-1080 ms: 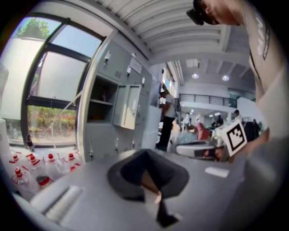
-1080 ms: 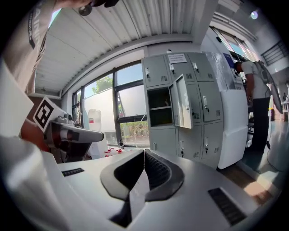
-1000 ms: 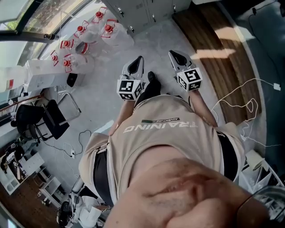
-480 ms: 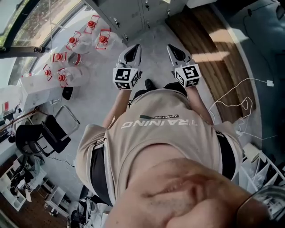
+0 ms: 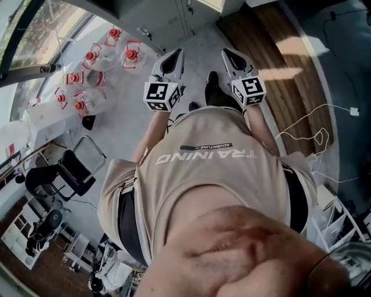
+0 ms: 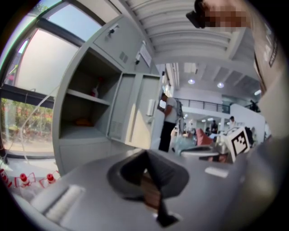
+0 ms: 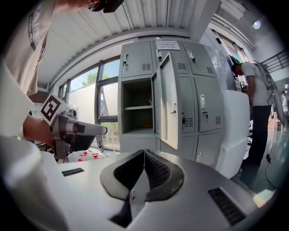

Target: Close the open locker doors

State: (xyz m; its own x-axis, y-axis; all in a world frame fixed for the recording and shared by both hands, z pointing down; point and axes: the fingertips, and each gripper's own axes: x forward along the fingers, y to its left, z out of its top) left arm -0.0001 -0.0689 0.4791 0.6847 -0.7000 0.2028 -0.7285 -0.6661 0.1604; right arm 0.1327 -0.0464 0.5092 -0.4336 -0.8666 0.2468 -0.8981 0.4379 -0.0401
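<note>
The grey locker cabinet (image 7: 180, 94) stands ahead with one door (image 7: 168, 101) swung open on a shelved compartment (image 7: 137, 106). In the left gripper view the same open door (image 6: 135, 110) hangs beside the compartment (image 6: 86, 103), which holds small items. Seen from the head view, the lockers (image 5: 174, 14) lie at the top edge. My left gripper (image 5: 168, 62) and right gripper (image 5: 233, 60) are held side by side in front of my body, short of the lockers. The left gripper (image 6: 145, 153) and right gripper (image 7: 144, 152) are both shut with nothing between the jaws.
Several water jugs with red caps (image 5: 95, 64) sit on the floor at the left by the window. An office chair (image 5: 69, 171) stands further left. A white cable (image 5: 313, 136) trails over the wooden floor at the right. A person (image 7: 255, 103) stands beside the lockers.
I have stepped closer to the lockers, which now sit nearer in the head view. Both grippers have risen and moved forward together. Their jaws have stayed shut.
</note>
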